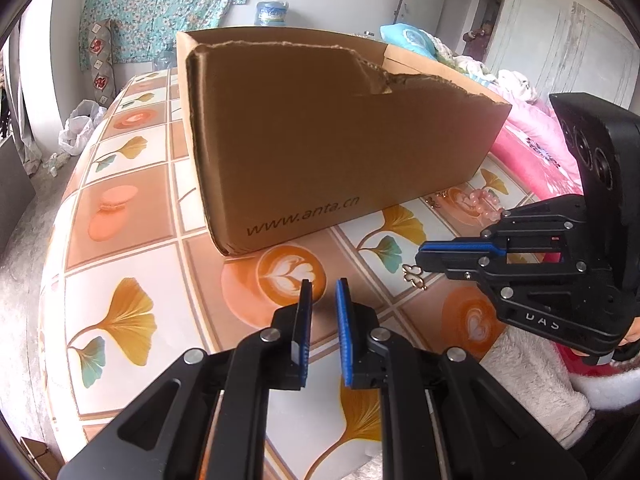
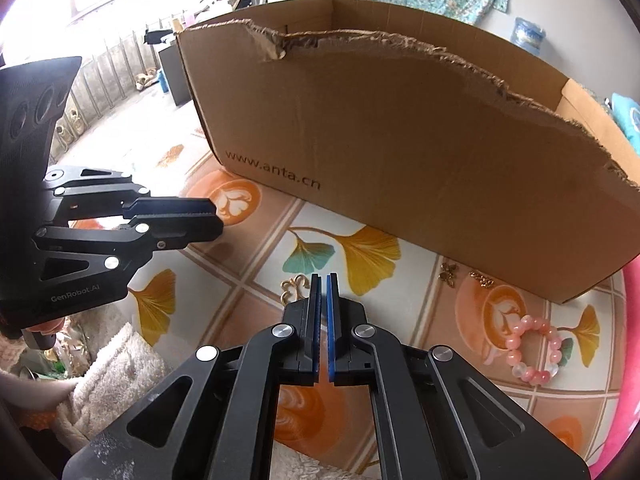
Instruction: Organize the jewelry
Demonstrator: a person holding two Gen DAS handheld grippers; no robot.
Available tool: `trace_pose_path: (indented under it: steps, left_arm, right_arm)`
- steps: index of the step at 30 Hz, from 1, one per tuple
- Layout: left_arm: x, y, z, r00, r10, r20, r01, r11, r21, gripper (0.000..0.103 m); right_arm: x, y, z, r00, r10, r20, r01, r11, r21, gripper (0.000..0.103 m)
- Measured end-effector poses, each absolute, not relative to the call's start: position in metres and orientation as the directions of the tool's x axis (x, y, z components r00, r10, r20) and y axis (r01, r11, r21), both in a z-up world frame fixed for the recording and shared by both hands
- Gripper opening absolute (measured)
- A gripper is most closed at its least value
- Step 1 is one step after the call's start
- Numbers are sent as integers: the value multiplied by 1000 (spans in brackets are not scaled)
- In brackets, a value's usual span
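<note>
Torn brown cardboard box (image 2: 400, 152), tablecloth (image 2: 260, 264) centre. Pink bead bracelet (image 2: 534, 350), right edge. Gold filigree brooch (image 2: 294, 286) beside nearly closed, empty right gripper (image 2: 324, 280). Left gripper (image 1: 324, 286) narrowly parted, empty.

Floral curtain (image 1: 160, 4) hangs on a pale wall; pink bedding (image 1: 532, 148) beside the patterned table (image 1: 132, 240), daylight from railed windows (image 2: 112, 60)

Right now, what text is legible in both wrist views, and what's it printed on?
"www.anta.cn": front wall of the cardboard box, legible in both views.
"GenRobot.AI": body of the left gripper, right wrist view.
Lettering on the right gripper body: upside down, unreadable.
Water jug label: too blurred.
</note>
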State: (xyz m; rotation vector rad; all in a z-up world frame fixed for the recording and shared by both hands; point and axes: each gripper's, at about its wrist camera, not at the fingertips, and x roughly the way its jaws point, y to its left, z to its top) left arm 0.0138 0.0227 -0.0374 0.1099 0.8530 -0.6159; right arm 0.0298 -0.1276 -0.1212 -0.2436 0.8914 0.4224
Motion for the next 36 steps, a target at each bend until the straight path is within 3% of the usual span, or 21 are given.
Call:
trace_pose_path:
  steps: [6,9,11,17,22,27,29,36]
  left_arm:
    - [16,21,-38,508,-451,-734,542,829,-135,12]
    - [18,24,-39,513,-446,-733,534,835,-134,12]
    - [18,26,-39,515,-443,-734,531,837,-133,12]
    - [19,26,-40,516,-444,-733,528,838,-136,12]
    - [19,26,-41,512,-444,-735,530,837,-136,12]
    - [19,27,-40,512,-448,-733,532,835,-139,12]
    - [19,28,-40,512,-448,-733,533,835,-138,12]
    - [19,28,-41,516,-446,-732,536,834,-130,12]
  right_arm:
    - [22,-129,-113,535,300,-790,-502,865,-11,3]
    - [22,-139,-108,499,373,-782,-534,844,62,13]
    - [19,-141,-108,474,400,-784,-575,815,68,26]
    - [18,-127,-115,434,394,-810,-669,743,3,28]
    - [15,-124,-119,406,386,-828,-721,693,-31,15]
    - [15,-126,-119,398,390,-830,-723,690,-22,14]
    - [15,-128,-119,393,392,-832,-722,692,-15,2]
    - [26,-118,-120,403,394,-826,-712,702,-12,2]
